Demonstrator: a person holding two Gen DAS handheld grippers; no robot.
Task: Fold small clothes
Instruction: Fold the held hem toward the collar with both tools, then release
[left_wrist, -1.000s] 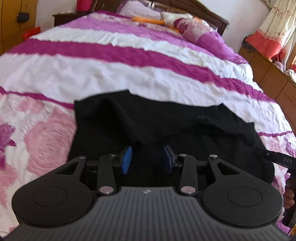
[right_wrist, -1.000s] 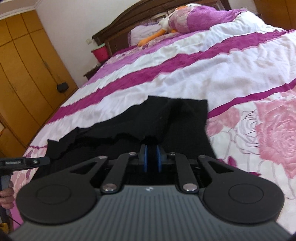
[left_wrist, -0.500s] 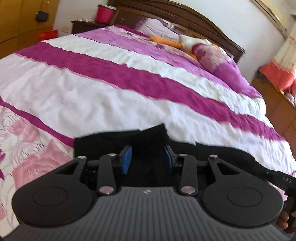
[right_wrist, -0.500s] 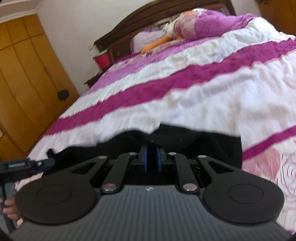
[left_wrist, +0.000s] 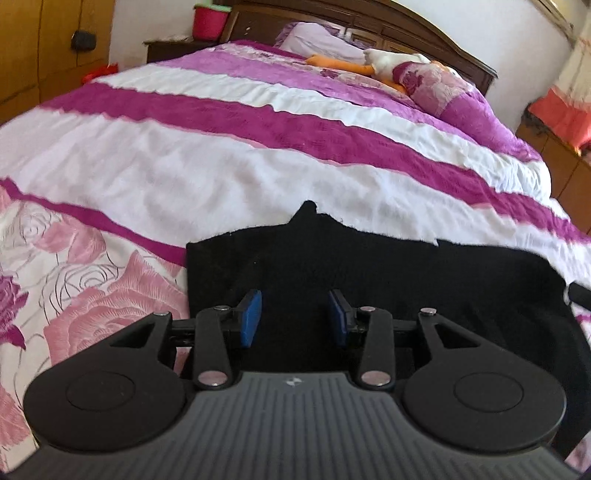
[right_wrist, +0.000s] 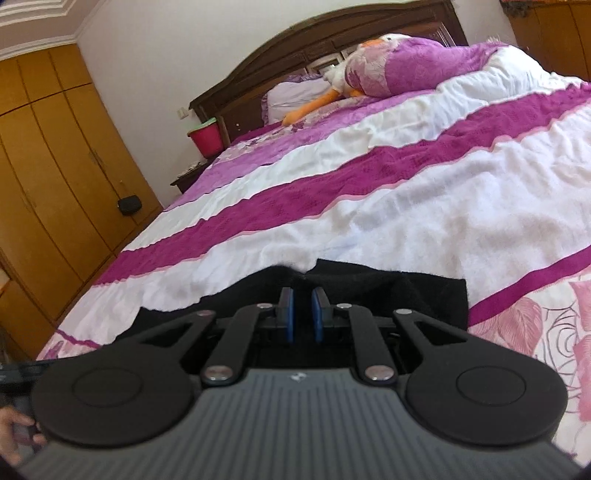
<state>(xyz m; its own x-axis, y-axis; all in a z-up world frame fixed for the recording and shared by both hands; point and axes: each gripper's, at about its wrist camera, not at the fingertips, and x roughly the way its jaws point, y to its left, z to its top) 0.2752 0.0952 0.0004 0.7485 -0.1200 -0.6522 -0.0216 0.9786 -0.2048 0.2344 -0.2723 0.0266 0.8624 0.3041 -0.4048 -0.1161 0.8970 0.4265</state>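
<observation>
A black garment (left_wrist: 369, 266) lies flat on the striped bedspread, close in front of both grippers. My left gripper (left_wrist: 294, 317) is open, its blue pads wide apart over the cloth's near left part, holding nothing. In the right wrist view the garment (right_wrist: 406, 291) lies just past my right gripper (right_wrist: 302, 314), whose blue pads stand a narrow gap apart with the cloth's raised far edge (right_wrist: 284, 271) just beyond them. I cannot see cloth between the pads. The near part of the garment is hidden under both gripper bodies.
The magenta and white striped bedspread (left_wrist: 258, 155) stretches away to a dark wooden headboard (right_wrist: 332, 40). A pillow (left_wrist: 436, 88) and an orange and white plush toy (left_wrist: 369, 62) lie near it. Wooden wardrobes (right_wrist: 48, 166) stand on the left, a red bucket (right_wrist: 207, 136) on a nightstand.
Both grippers dropped lower and closer to the bed. The right gripper's pads have parted slightly. The garment's far edge now lies folded closer, showing less cloth than a second ago.
</observation>
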